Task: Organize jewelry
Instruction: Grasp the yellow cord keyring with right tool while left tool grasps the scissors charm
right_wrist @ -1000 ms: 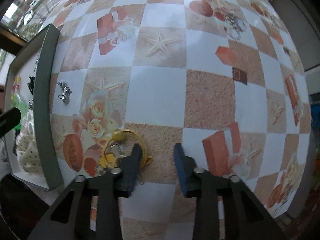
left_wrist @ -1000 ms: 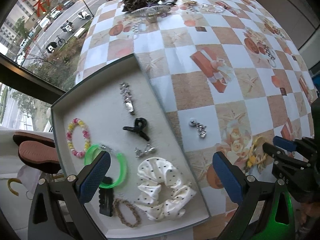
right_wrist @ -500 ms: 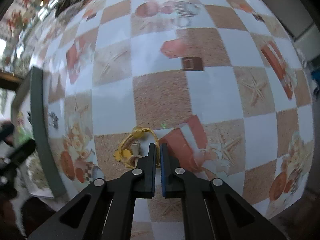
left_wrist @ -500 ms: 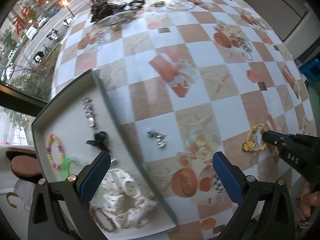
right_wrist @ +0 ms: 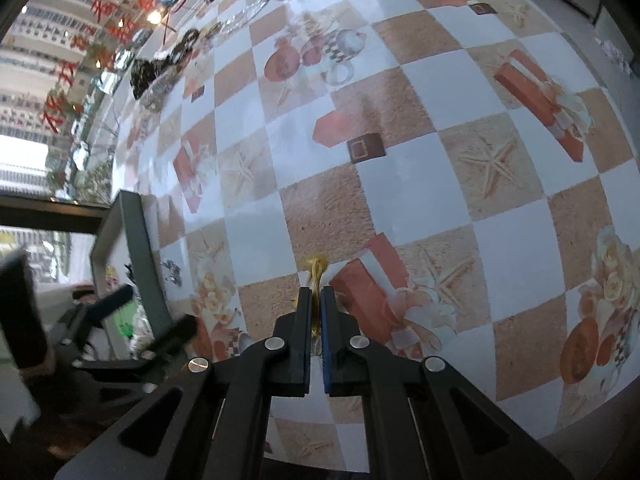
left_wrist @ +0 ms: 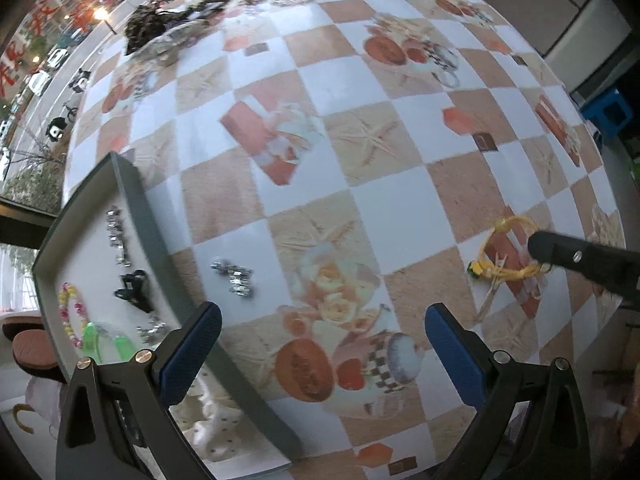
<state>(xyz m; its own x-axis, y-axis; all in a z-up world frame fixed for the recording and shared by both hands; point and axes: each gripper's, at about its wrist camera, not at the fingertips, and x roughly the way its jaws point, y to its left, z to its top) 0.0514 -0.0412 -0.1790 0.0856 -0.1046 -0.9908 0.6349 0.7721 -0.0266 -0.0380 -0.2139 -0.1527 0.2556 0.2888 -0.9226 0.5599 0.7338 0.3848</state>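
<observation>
My right gripper (right_wrist: 316, 294) is shut on a yellow bracelet (right_wrist: 316, 270), whose thin loop shows edge-on between the blue pads. In the left wrist view the same yellow bracelet (left_wrist: 506, 252) hangs from the right gripper (left_wrist: 538, 242) a little above the checked tablecloth. My left gripper (left_wrist: 320, 330) stands open over the cloth with nothing between its fingers. A small silver clip piece (left_wrist: 234, 274) lies on the cloth just beyond its left finger. The grey tray (left_wrist: 138, 196) at the left holds a black claw clip (left_wrist: 134, 290), a pink and yellow bead bracelet (left_wrist: 70, 312) and a green bangle (left_wrist: 106, 346).
A dark pile of chains and other jewelry (left_wrist: 168, 26) lies at the table's far edge by the window. A white dotted scrunchie (left_wrist: 208, 420) lies in the tray's near end. A blue stool (left_wrist: 608, 112) stands beyond the table's right edge.
The right gripper shut on the yellow bracelet and lifted it off the cloth, rolling as it rose. My left gripper slid from over the tray to over the tablecloth.
</observation>
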